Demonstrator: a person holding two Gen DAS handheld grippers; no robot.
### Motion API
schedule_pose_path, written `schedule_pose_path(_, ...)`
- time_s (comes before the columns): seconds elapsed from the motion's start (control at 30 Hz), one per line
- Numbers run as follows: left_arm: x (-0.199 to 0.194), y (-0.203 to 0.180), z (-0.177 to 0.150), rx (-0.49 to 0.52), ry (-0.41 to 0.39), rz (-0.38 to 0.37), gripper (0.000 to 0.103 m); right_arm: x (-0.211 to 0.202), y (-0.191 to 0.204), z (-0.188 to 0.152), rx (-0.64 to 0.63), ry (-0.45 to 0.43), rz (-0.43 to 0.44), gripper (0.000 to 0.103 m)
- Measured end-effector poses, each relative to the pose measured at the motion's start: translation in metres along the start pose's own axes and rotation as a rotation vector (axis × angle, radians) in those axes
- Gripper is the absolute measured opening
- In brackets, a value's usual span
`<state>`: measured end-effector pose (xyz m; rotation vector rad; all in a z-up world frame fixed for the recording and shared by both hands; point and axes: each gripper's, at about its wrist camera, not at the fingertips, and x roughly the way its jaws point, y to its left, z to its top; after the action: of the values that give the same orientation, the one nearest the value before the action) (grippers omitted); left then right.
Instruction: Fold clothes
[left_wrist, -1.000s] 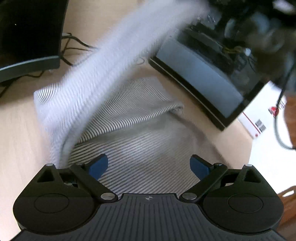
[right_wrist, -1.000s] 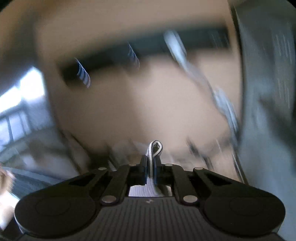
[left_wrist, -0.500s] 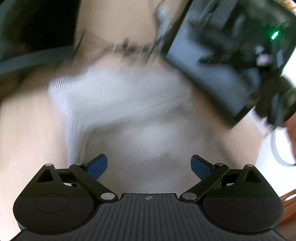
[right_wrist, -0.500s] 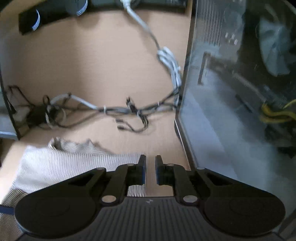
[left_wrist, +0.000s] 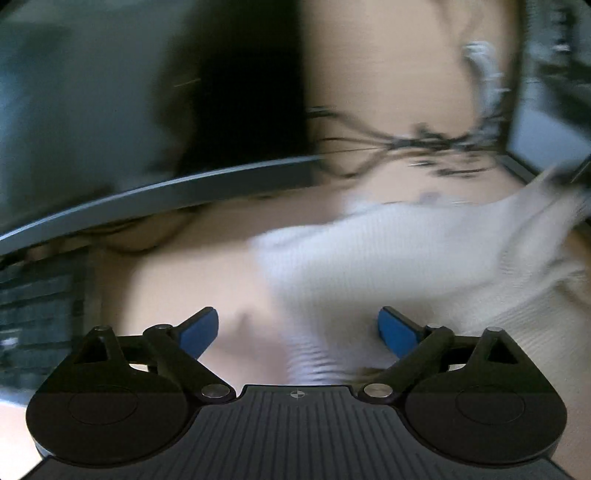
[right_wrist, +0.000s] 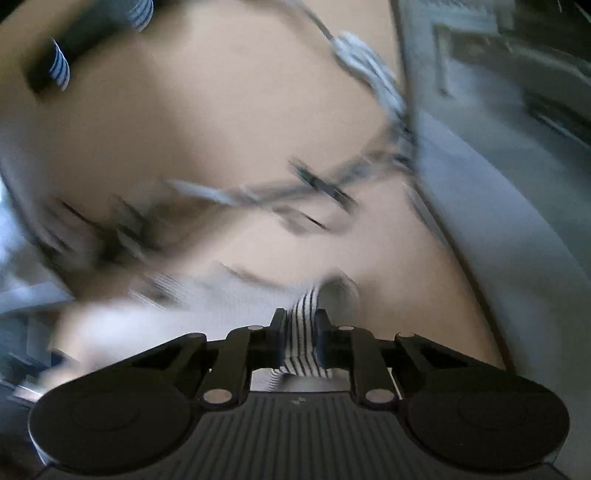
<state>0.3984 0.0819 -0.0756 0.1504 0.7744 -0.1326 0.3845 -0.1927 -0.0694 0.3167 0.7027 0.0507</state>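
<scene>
Left claw (left_wrist: 298, 328) wide, empty, above white-and-black striped knit garment (left_wrist: 399, 251) on tan wooden tabletop (left_wrist: 177, 288). Right claw (right_wrist: 300, 325) narrow, opening, striped fold between pads.

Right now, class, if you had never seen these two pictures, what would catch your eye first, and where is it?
First, the striped cloth pinched between the right gripper jaws, low in the middle of the right view; the jaws are opening. Next, the left gripper, its blue-tipped jaws wide apart above the pale blurred cloth spread across the tan table. Then the tangled cables beside the grey computer case at right.
</scene>
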Motion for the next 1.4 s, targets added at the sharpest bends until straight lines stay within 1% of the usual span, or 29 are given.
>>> schedule_pose_path(0.03, 0.001, 0.009, 0.001, -0.026, 0.005, 0.013, 0.095, -0.01, 0.002, 0.009, 0.008, -0.026, 0.055, 0.014)
schedule_pose_path(0.07, -0.002, 0.017, 0.001, -0.053, 0.002, 0.018, 0.095, -0.017, 0.004, 0.014, 0.009, -0.044, 0.093, 0.014)
schedule_pose_path(0.1, -0.006, 0.023, 0.001, -0.078, -0.006, 0.019, 0.093, -0.021, 0.005, 0.017, 0.005, -0.054, 0.116, 0.014)
schedule_pose_path(0.13, -0.01, 0.029, 0.0, -0.103, -0.015, 0.02, 0.091, -0.021, 0.004, 0.018, 0.0, -0.052, 0.118, 0.014)
schedule_pose_path(0.17, -0.014, 0.034, 0.001, -0.13, -0.028, 0.007, 0.091, -0.014, 0.0, 0.014, -0.001, -0.027, 0.091, 0.015)
schedule_pose_path(0.27, -0.032, 0.032, 0.005, -0.194, -0.077, -0.138, 0.093, 0.017, -0.02, -0.013, 0.012, 0.115, -0.071, 0.015)
schedule_pose_path(0.3, -0.037, 0.027, 0.007, -0.191, -0.09, -0.19, 0.094, 0.023, -0.024, -0.022, -0.002, 0.139, -0.122, 0.017)
schedule_pose_path(0.33, -0.041, 0.02, 0.01, -0.178, -0.099, -0.237, 0.096, 0.026, -0.027, -0.029, -0.021, 0.146, -0.16, 0.026)
schedule_pose_path(0.37, -0.045, 0.013, 0.012, -0.159, -0.105, -0.274, 0.096, 0.023, -0.026, -0.031, -0.038, 0.14, -0.189, 0.033)
schedule_pose_path(0.4, -0.046, 0.003, 0.014, -0.137, -0.108, -0.293, 0.097, 0.018, -0.024, -0.029, -0.053, 0.125, -0.211, 0.039)
schedule_pose_path(0.47, -0.041, -0.016, 0.019, -0.106, -0.09, -0.283, 0.098, 0.005, -0.016, -0.024, -0.083, 0.083, -0.24, 0.039)
schedule_pose_path(0.53, -0.031, -0.03, 0.02, -0.088, -0.05, -0.263, 0.098, -0.012, -0.003, -0.014, -0.112, 0.012, -0.233, 0.039)
schedule_pose_path(0.57, -0.025, -0.035, 0.019, -0.083, -0.035, -0.253, 0.098, -0.019, 0.002, -0.01, -0.12, -0.015, -0.205, 0.039)
schedule_pose_path(0.6, -0.018, -0.037, 0.015, -0.083, -0.017, -0.241, 0.098, -0.023, 0.006, -0.008, -0.122, -0.037, -0.158, 0.039)
schedule_pose_path(0.63, -0.012, -0.038, 0.012, -0.089, 0.008, -0.233, 0.098, -0.024, 0.009, -0.008, -0.118, -0.04, -0.113, 0.039)
schedule_pose_path(0.7, -0.003, -0.035, 0.005, -0.117, 0.053, -0.23, 0.098, -0.017, 0.012, -0.015, -0.099, -0.003, -0.037, 0.039)
schedule_pose_path(0.77, -0.001, -0.031, 0.0, -0.126, 0.063, -0.224, 0.098, 0.002, 0.007, -0.029, -0.066, 0.098, -0.02, 0.039)
schedule_pose_path(0.8, -0.001, -0.029, -0.002, -0.127, 0.065, -0.223, 0.098, 0.009, 0.005, -0.036, -0.044, 0.126, -0.01, 0.039)
schedule_pose_path(0.9, -0.002, -0.024, -0.003, -0.126, 0.073, -0.227, 0.098, 0.015, -0.005, -0.048, 0.031, 0.144, 0.024, 0.04)
schedule_pose_path(0.97, 0.003, -0.02, -0.005, -0.131, 0.084, -0.217, 0.101, 0.014, -0.011, -0.042, 0.077, 0.148, 0.035, 0.04)
schedule_pose_path(1.03, 0.011, -0.013, -0.012, -0.167, 0.106, -0.216, 0.103, 0.017, -0.013, -0.044, 0.086, 0.121, 0.046, 0.04)
schedule_pose_path(1.1, 0.01, -0.009, -0.02, -0.186, 0.071, -0.216, 0.103, 0.022, -0.014, -0.049, 0.085, 0.084, 0.056, 0.04)
schedule_pose_path(1.17, 0.004, -0.008, -0.023, -0.203, 0.065, -0.22, 0.103, 0.025, -0.013, -0.054, 0.075, 0.051, 0.06, 0.04)
schedule_pose_path(1.23, -0.005, -0.01, -0.02, -0.194, 0.035, -0.188, 0.103, 0.027, -0.008, -0.058, 0.042, 0.036, 0.051, 0.041)
schedule_pose_path(1.27, -0.014, -0.012, -0.017, -0.186, -0.002, -0.151, 0.103, 0.028, -0.007, -0.057, 0.024, 0.039, 0.054, 0.042)
schedule_pose_path(1.3, -0.022, -0.015, -0.012, -0.187, -0.041, -0.13, 0.103, 0.029, -0.007, -0.057, 0.01, 0.044, 0.06, 0.042)
schedule_pose_path(1.33, -0.028, -0.017, -0.007, -0.199, -0.068, -0.14, 0.103, 0.03, -0.006, -0.057, -0.011, 0.046, 0.063, 0.042)
schedule_pose_path(1.4, -0.036, -0.023, 0.002, -0.221, -0.096, -0.193, 0.103, 0.028, -0.004, -0.057, -0.065, 0.044, 0.064, 0.042)
